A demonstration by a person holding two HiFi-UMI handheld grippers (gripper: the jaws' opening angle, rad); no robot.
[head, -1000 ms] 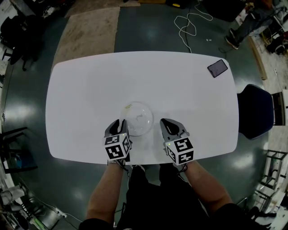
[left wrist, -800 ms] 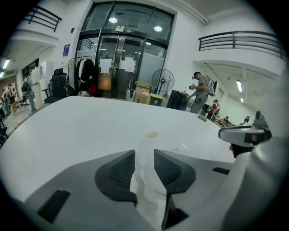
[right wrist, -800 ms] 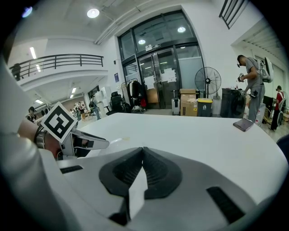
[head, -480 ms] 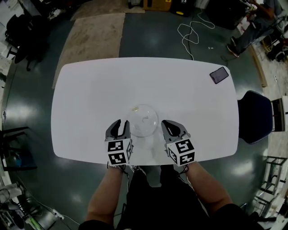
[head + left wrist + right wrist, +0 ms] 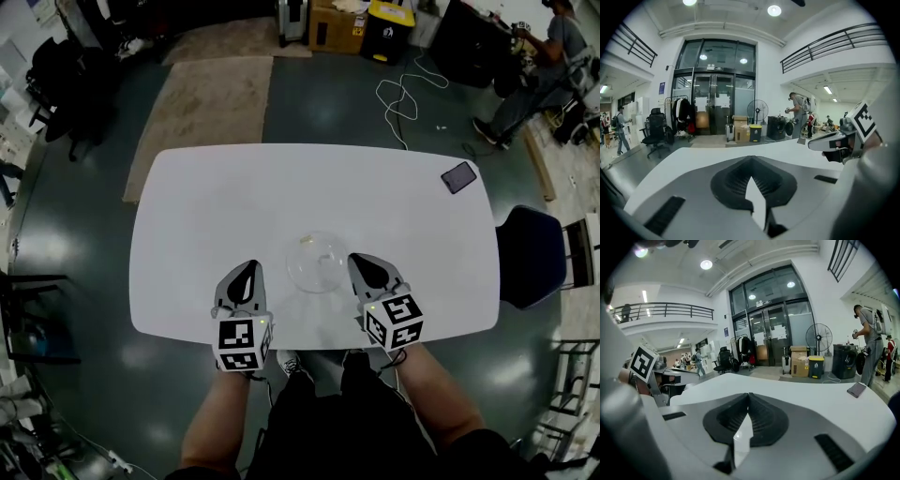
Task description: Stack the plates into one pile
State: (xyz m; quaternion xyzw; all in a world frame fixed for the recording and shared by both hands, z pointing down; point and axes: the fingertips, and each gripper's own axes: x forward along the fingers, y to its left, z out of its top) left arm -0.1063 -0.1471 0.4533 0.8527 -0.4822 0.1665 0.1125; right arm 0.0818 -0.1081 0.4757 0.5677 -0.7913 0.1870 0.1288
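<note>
Drawn back since the earlier frames, the left gripper now stands apart from the clear glass plates. Its jaws have just closed, with nothing between them. The plates sit as one pile on the white oval table, toward its near edge, between the two grippers. The right gripper, jaws together and empty, hangs just beside the pile. A careless sweep from that side could clip the slick glass rim and shove the pile askew.

left tongs just closed empty, off plates
</note>
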